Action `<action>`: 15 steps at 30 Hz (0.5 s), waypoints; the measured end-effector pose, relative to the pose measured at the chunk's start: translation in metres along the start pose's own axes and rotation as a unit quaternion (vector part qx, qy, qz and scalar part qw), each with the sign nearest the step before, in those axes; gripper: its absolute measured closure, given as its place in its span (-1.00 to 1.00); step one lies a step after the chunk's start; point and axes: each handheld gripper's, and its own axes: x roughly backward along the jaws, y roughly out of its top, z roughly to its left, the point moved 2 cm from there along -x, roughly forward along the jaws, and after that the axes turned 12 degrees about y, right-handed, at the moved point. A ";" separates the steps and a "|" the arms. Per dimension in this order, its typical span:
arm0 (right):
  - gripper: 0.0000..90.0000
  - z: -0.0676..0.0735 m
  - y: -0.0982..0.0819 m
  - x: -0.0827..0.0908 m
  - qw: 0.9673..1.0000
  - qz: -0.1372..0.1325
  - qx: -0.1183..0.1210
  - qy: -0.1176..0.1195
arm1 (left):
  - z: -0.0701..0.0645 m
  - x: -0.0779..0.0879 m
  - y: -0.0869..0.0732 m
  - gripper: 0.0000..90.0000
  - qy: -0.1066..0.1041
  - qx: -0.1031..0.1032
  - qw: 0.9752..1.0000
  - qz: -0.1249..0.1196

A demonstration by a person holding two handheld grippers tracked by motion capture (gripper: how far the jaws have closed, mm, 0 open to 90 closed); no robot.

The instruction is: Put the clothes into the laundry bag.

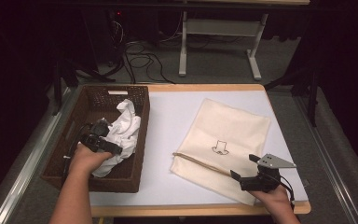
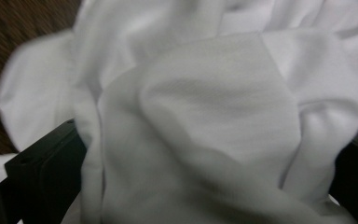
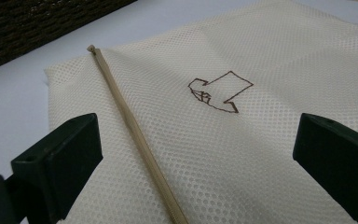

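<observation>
A crumpled white cloth (image 1: 128,126) lies in a dark woven basket (image 1: 143,140) at the left of the table. My left gripper (image 1: 112,137) is down inside the basket against the cloth. In the left gripper view the white cloth (image 2: 205,93) bulges between the two jaws, which stand wide apart at the frame's sides, so my left gripper (image 2: 205,149) is open. A cream mesh bag (image 1: 228,135) with a small drawn figure lies flat at the right, its zipper (image 1: 200,163) along the near edge. My right gripper (image 1: 244,167) hovers open over the bag's near corner. The right gripper view shows the bag (image 3: 261,154) and zipper (image 3: 130,126) below my right gripper (image 3: 193,135).
The table top (image 1: 168,121) is a pale sheet with a wooden front edge. The basket wall (image 3: 28,28) rises beyond the bag in the right gripper view. Behind the table stand a white desk frame (image 1: 182,46) and cables on the floor.
</observation>
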 end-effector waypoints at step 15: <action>-0.96 0.001 0.000 -0.002 1.000 0.005 0.002 0.002 | -0.009 -0.008 -0.002 -0.58 0.035 -0.043 0.997 0.047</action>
